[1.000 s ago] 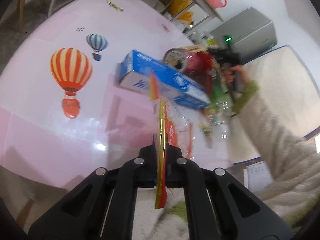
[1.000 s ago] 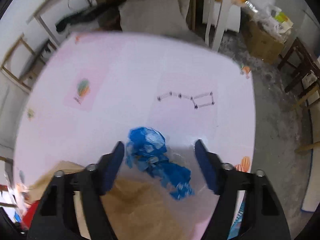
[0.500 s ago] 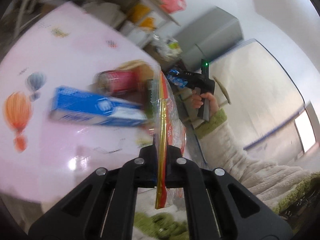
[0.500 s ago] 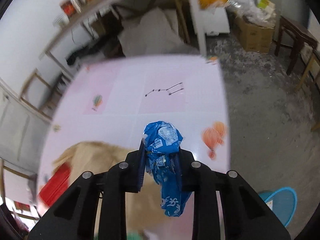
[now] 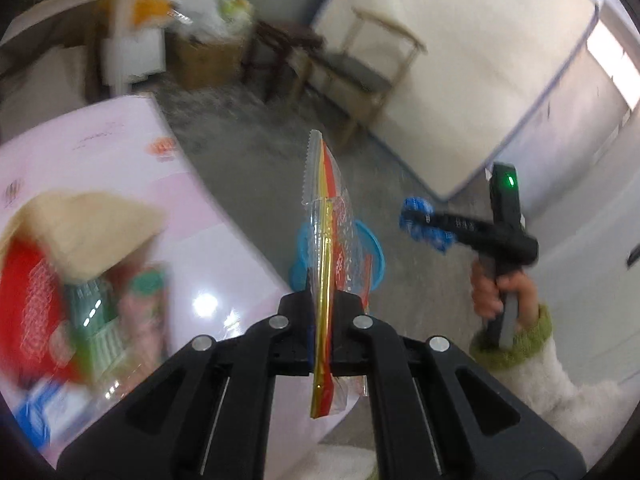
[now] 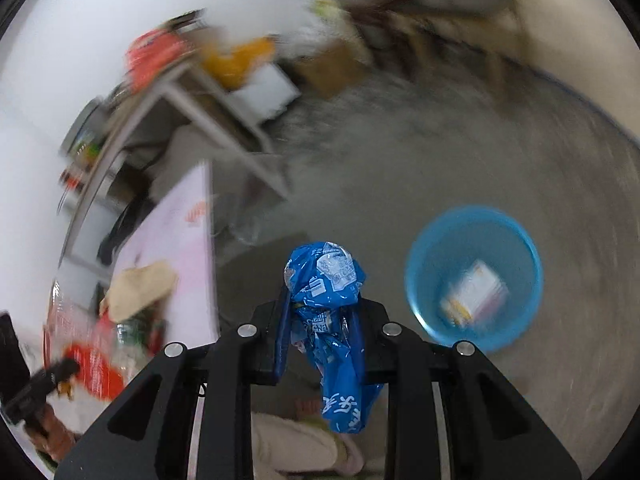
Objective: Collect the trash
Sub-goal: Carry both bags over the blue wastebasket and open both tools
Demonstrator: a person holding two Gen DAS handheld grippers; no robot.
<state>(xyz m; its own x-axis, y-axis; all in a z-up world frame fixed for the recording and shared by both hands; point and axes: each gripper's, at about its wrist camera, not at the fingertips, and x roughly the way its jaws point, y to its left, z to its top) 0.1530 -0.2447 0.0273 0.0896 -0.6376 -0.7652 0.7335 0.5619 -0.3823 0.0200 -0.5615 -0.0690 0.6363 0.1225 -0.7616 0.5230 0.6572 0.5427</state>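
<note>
Grippers clamped – L [image 5: 322,300] on clear wrapper [image 5: 332,240], R [image 6: 322,316] on blue wrapper [image 6: 328,304]

Desk [image 5: 120,168]: pink top, glossy, with small printed motifs, including a red-orange one near its far corner. Contents crowded toward the near end and blurred: a tan, paper-like sheet [image 5: 80,232] resting on top of a red package [image 5: 28,300], with green-and-white packaging [image 5: 96,312] beside it and a blue item [image 5: 36,420] at the nearest edge. Exact contact between these items cannot be determined.

Floor [image 6: 400,160]: bare grey concrete. A blue basin [image 6: 516,236] stands on it, apart from the desk, with a white printed packet [image 6: 476,296] lying inside. A wooden chair [image 5: 360,72] and a cardboard box [image 5: 208,60] stand on the floor farther off.
</note>
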